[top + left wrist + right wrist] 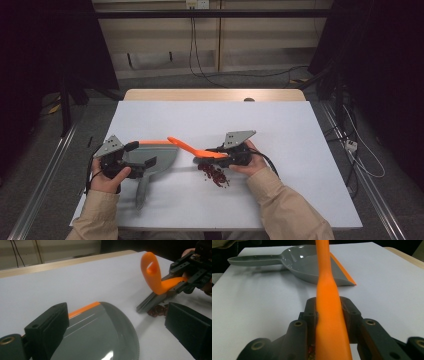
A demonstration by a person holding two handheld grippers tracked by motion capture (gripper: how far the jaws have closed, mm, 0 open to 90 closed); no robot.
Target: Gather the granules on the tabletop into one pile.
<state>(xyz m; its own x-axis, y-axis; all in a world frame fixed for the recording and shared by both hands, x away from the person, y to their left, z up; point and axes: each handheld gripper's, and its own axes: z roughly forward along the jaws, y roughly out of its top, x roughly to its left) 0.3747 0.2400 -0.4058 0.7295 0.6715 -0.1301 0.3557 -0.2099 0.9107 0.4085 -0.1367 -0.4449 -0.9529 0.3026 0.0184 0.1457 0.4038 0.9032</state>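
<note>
A grey dustpan (162,155) with an orange lip lies on the white table, its handle (142,192) pointing toward the person. My left gripper (141,155) stands open over the pan's rear, its jaws wide apart on either side of the dustpan (100,335) in the left gripper view. My right gripper (220,152) is shut on the orange handle of a small brush (192,146). The brush's grey bristles (150,302) touch the table beside a pile of small red bits (215,174). The right gripper view shows the jaws clamped on the brush handle (329,302), with the dustpan (312,262) beyond it.
The white table top (280,125) has a wooden strip (215,95) along its far edge. Dark floor with cables (360,150) lies to the right, and metal rails run on both sides of the table.
</note>
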